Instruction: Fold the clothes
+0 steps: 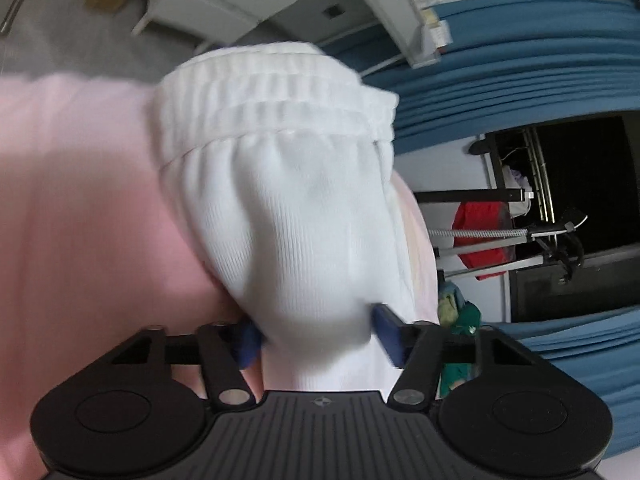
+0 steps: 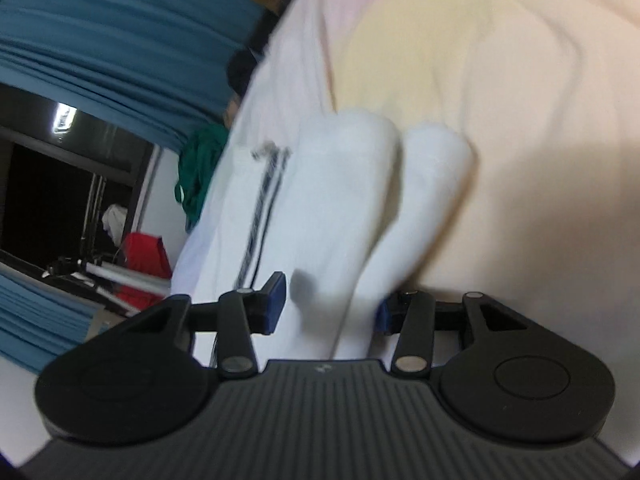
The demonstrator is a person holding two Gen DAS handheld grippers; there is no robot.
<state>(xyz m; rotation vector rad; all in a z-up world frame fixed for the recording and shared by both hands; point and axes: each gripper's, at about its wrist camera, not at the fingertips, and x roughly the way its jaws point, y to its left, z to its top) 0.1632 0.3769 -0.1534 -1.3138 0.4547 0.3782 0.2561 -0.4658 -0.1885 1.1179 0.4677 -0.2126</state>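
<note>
A white ribbed garment with an elastic waistband [image 1: 280, 184] fills the middle of the left wrist view. My left gripper [image 1: 318, 338] is closed on a bunch of its cloth, blue pads on either side. In the right wrist view the same white garment [image 2: 332, 216] hangs in two folded lobes, with a dark drawstring [image 2: 264, 184] beside them. My right gripper [image 2: 328, 308] holds its cloth between the blue pads. Both views are blurred by motion.
A pink and pale yellow sheet [image 1: 72, 200] lies under the garment, also in the right wrist view [image 2: 500, 100]. Blue curtains [image 1: 520, 64], a dark window, a red item [image 1: 480, 236] on a stand and a green cloth [image 2: 200, 168] are at the side.
</note>
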